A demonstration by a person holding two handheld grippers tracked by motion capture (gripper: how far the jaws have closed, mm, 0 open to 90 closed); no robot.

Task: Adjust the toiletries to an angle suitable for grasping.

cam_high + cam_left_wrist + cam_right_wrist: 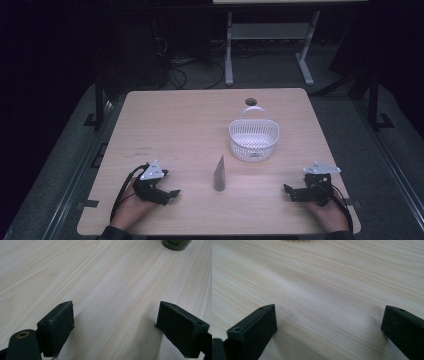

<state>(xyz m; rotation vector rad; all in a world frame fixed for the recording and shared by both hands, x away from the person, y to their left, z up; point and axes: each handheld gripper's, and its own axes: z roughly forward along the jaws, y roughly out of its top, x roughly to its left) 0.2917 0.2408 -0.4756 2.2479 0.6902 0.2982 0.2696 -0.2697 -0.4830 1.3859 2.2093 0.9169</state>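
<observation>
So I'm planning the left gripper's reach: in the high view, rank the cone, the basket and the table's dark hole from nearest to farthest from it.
1. Cone, just right of the left gripper.
2. Basket, farther back and right.
3. Hole, behind the basket near the far edge.

table (165,125): light wood | on it: white basket (253,140), grey cone (219,174)

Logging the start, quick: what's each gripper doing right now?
Left gripper: open, fingers wide apart, nothing between them.
Right gripper: open, holding nothing.
</observation>
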